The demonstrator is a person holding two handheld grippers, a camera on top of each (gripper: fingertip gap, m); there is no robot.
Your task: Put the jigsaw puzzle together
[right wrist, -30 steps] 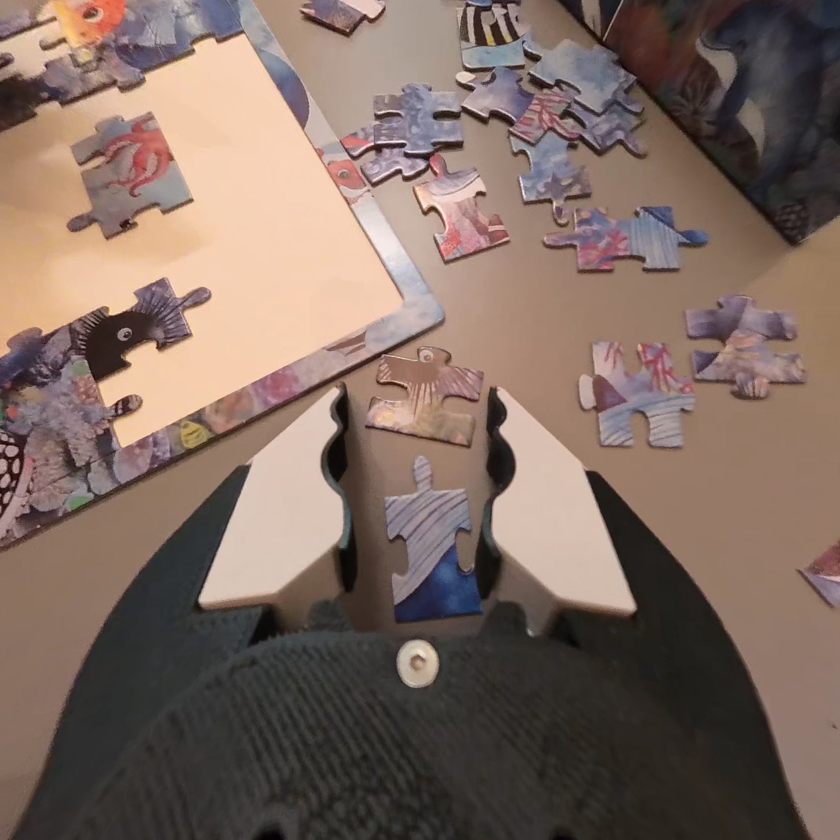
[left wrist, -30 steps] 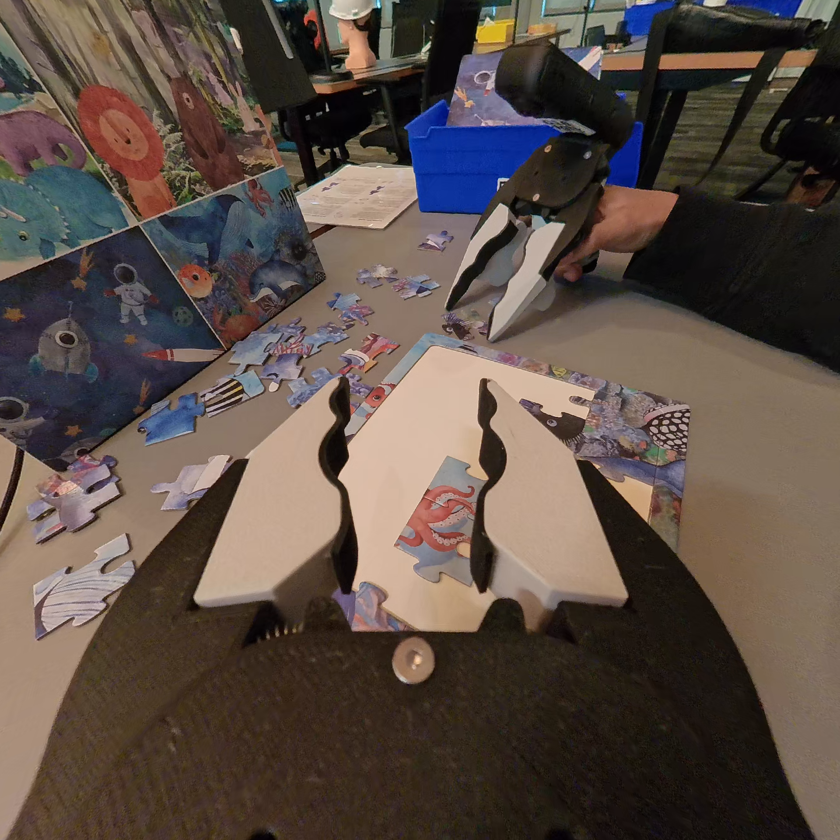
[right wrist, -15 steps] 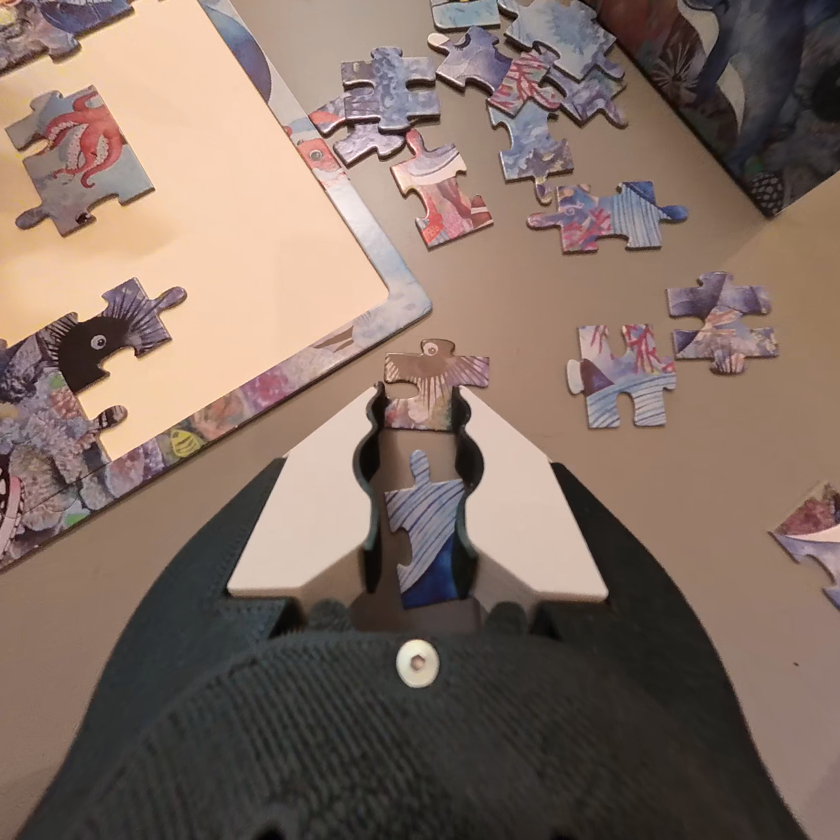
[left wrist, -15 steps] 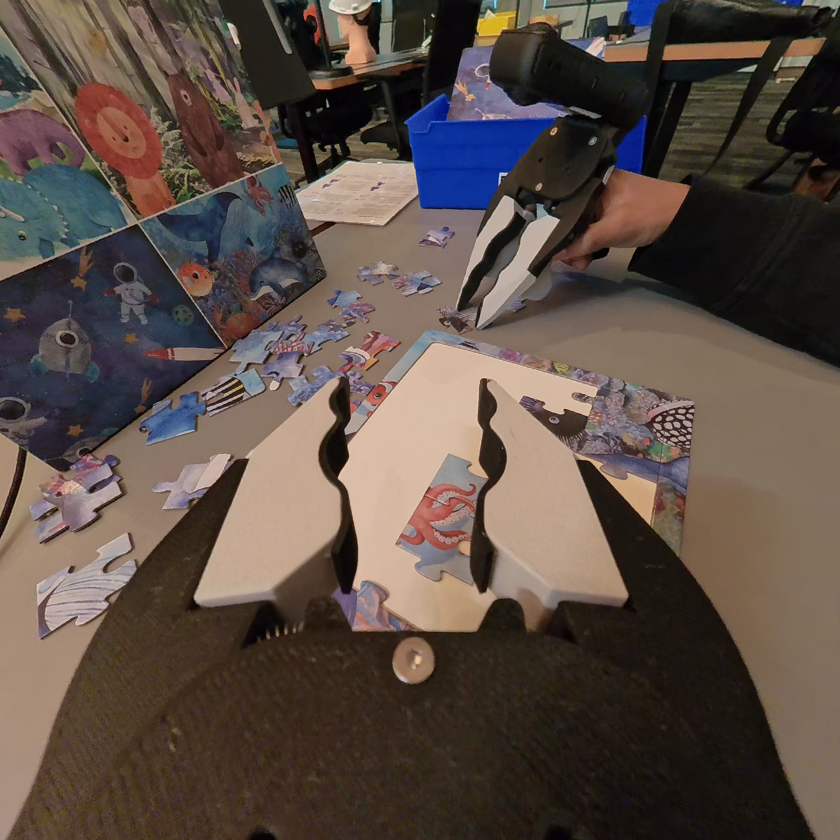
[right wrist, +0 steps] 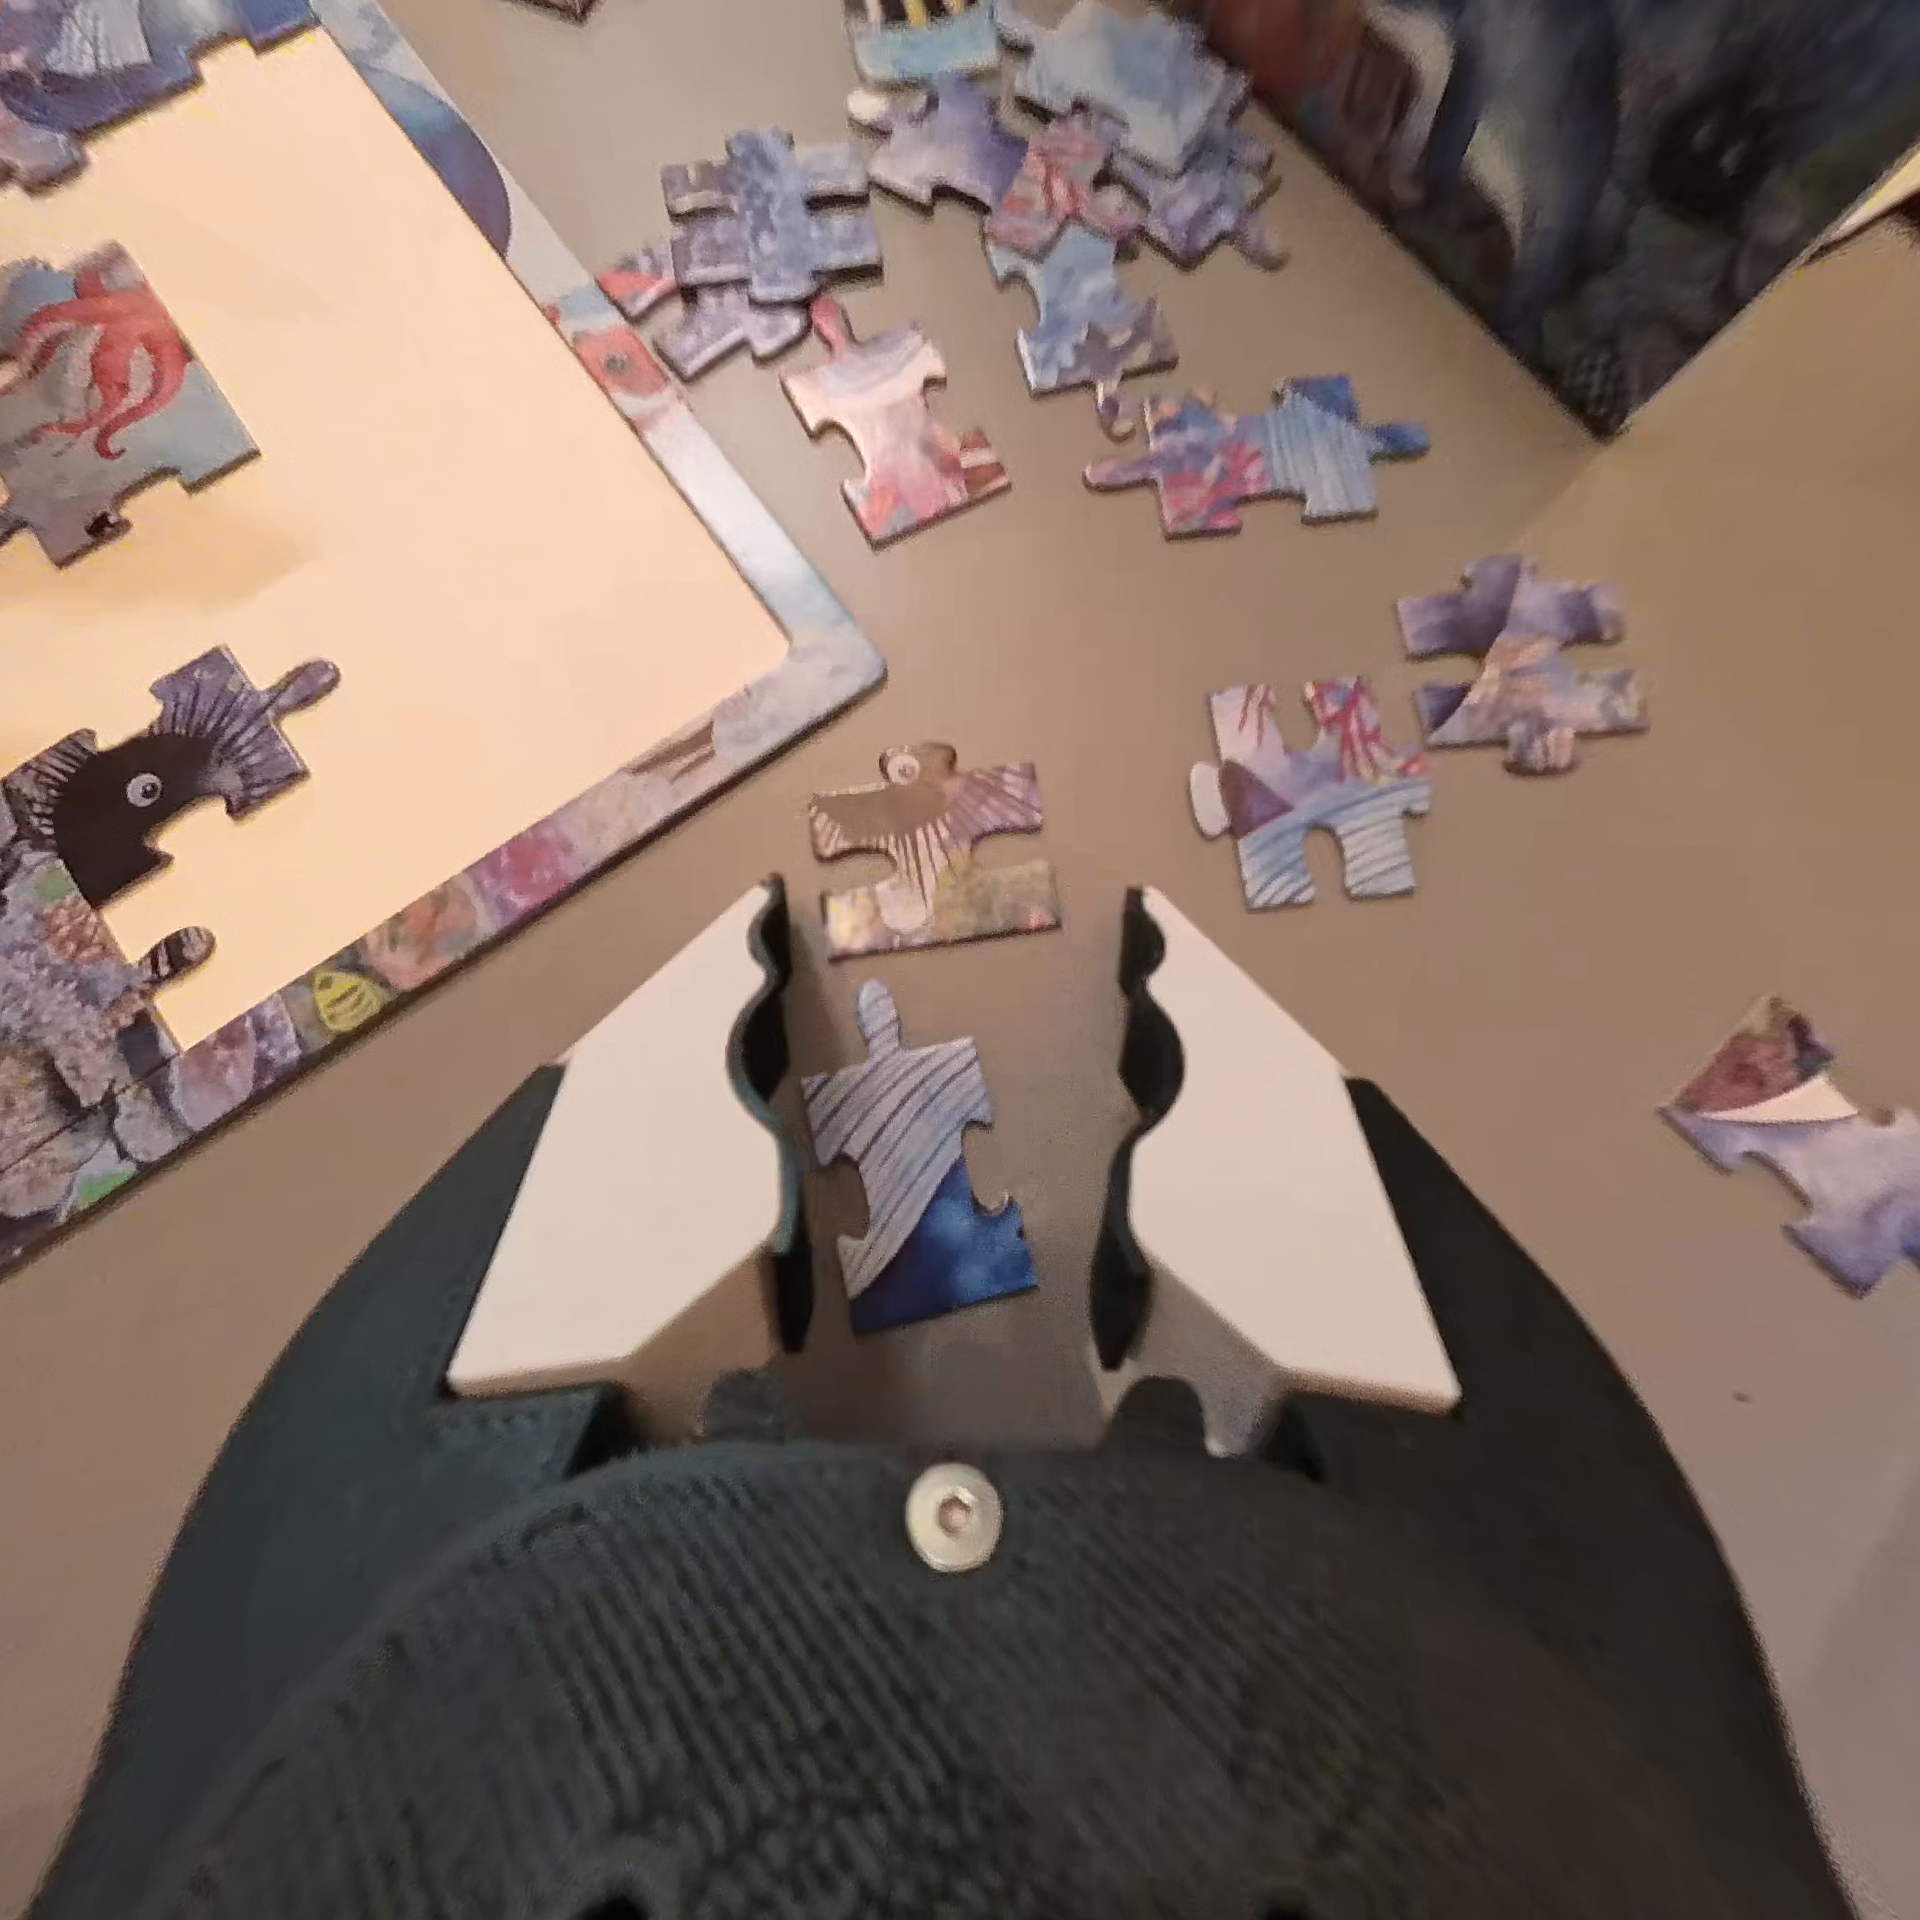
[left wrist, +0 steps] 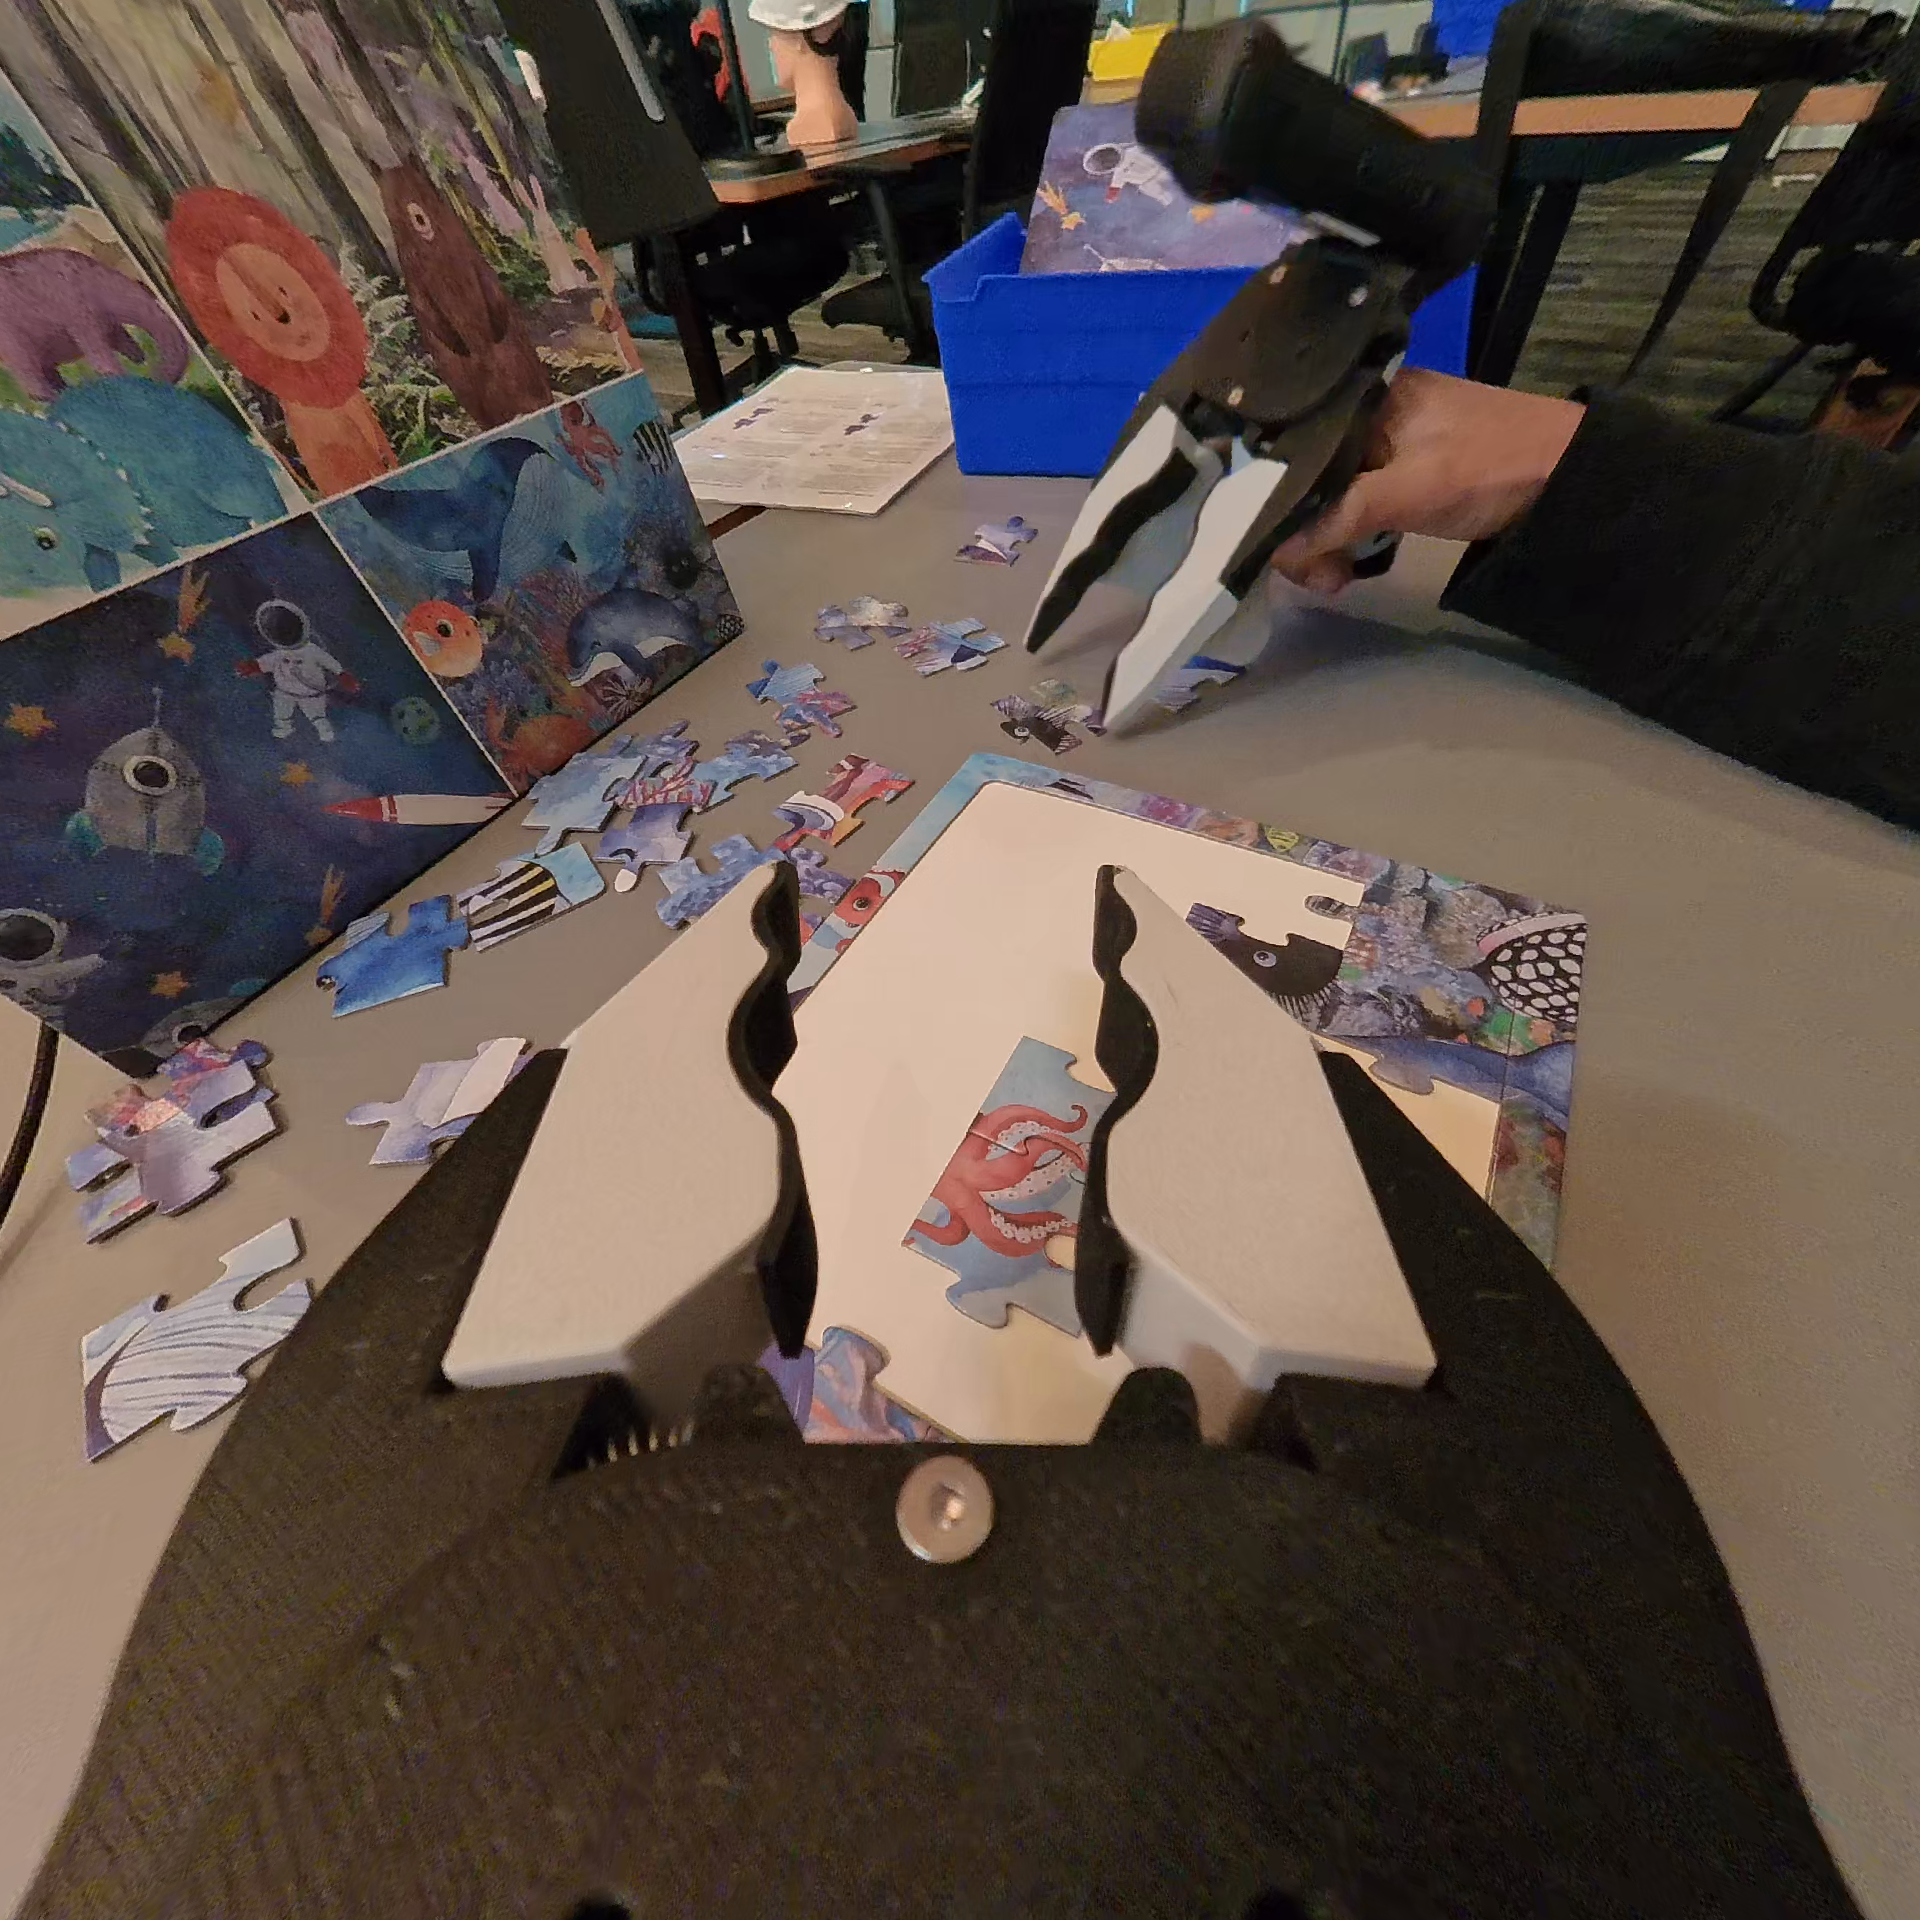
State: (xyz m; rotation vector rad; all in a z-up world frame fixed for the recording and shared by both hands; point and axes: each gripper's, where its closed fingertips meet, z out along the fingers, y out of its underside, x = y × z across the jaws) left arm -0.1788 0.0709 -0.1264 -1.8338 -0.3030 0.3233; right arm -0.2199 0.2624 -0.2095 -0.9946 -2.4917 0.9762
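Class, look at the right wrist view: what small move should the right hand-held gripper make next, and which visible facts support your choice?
Probably close on the striped blue-and-white cardboard puzzle piece. The right hand-held gripper is open, the piece lies flat on the grey table between its white fingers, nearer the left one, and nothing is gripped yet. Centring first might help; the brown fish piece lies just beyond the fingertips.

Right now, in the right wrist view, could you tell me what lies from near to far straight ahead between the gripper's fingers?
right gripper → blue striped piece → brown fish piece → pink-and-white piece → cluster of loose blue pieces
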